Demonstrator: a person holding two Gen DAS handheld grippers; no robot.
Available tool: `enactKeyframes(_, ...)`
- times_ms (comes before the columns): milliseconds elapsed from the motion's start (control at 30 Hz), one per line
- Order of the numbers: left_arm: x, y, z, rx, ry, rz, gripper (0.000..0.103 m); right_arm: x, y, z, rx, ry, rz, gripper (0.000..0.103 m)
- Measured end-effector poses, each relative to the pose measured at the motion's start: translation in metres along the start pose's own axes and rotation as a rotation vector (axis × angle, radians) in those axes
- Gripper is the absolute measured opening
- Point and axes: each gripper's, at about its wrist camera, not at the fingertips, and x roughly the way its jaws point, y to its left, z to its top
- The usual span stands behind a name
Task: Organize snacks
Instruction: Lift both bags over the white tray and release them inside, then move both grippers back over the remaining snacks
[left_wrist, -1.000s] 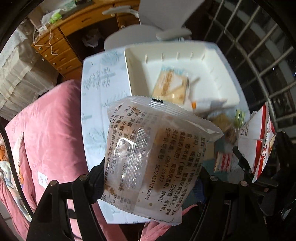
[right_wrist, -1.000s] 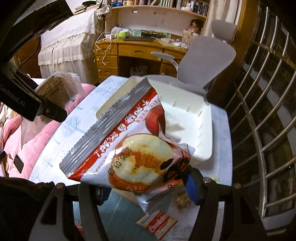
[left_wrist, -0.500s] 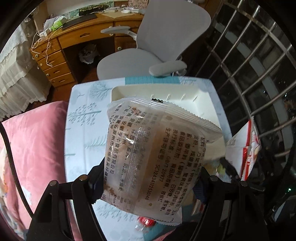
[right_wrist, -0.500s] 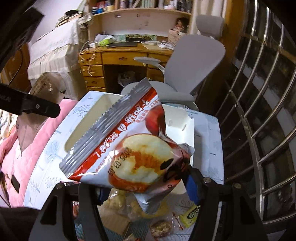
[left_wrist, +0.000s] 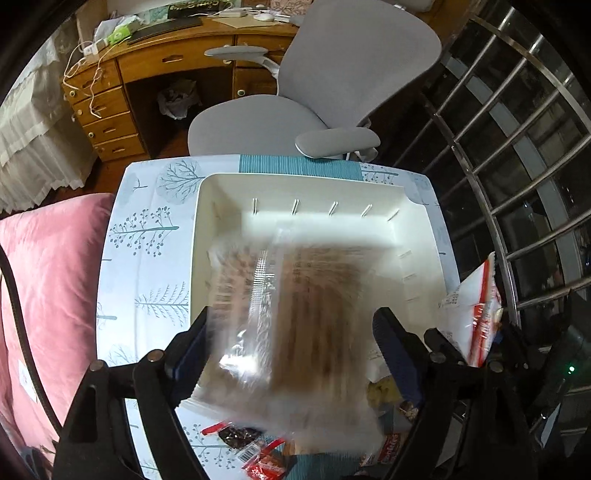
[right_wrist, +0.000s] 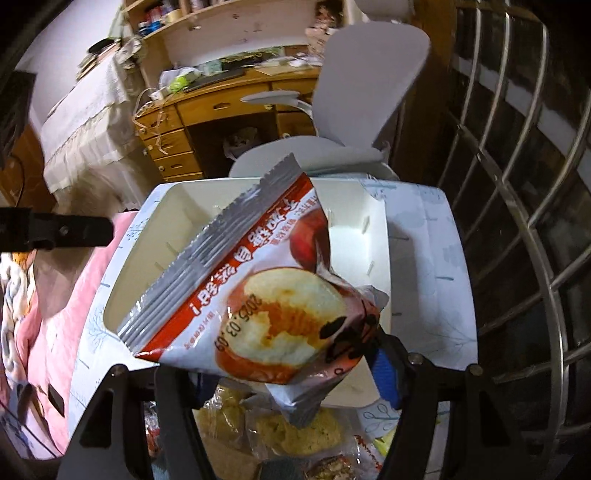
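In the left wrist view a clear snack packet (left_wrist: 295, 317) is motion-blurred between the spread fingers of my left gripper (left_wrist: 291, 343), above the white bin (left_wrist: 424, 236) on the tree-print table. The jaws stand wider than the packet. In the right wrist view my right gripper (right_wrist: 291, 369) is shut on a red-and-white snack bag (right_wrist: 258, 295) with an apple picture, held over the near edge of the same white bin (right_wrist: 376, 240). That bag also shows at the right of the left wrist view (left_wrist: 476, 310).
Several loose snack packets (right_wrist: 295, 432) lie on the table in front of the bin. A grey office chair (left_wrist: 314, 96) stands behind the table, a wooden desk (left_wrist: 155, 74) beyond it. A pink cushion (left_wrist: 48, 295) lies left, metal railing (left_wrist: 517, 166) right.
My left gripper has opened and the clear packet is dropping, blurred, toward the bin. Both grippers have moved forward over the bin; the right still holds its bag.
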Motion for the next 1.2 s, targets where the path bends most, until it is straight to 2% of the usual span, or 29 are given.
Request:
enactKeyframes(67, -0.003, -0.001, -0.001, 0.0, -0.013, 0.002, 0.092, 0.004, -0.004, -0.001, 0.034, 0.018, -0.009, 0.08)
enactKeyframes(133, -0.007, 0.0, -0.004, 0.001, -0.024, 0.003, 0.092, 0.006, -0.008, -0.002, 0.058, 0.02, -0.005, 0.085)
enactKeyframes(567, -0.048, 0.018, -0.049, -0.008, -0.042, -0.03, 0.092, -0.019, -0.019, -0.016, 0.231, 0.027, 0.024, 0.086)
enactKeyframes(800, -0.074, 0.029, -0.089, 0.024, -0.057, -0.061, 0.092, -0.046, -0.026, -0.047, 0.391, 0.033, -0.003, 0.086)
enactKeyframes(1200, -0.089, 0.057, -0.165, 0.088, 0.0, -0.062, 0.092, -0.071, -0.012, -0.133, 0.612, 0.11, -0.003, 0.086)
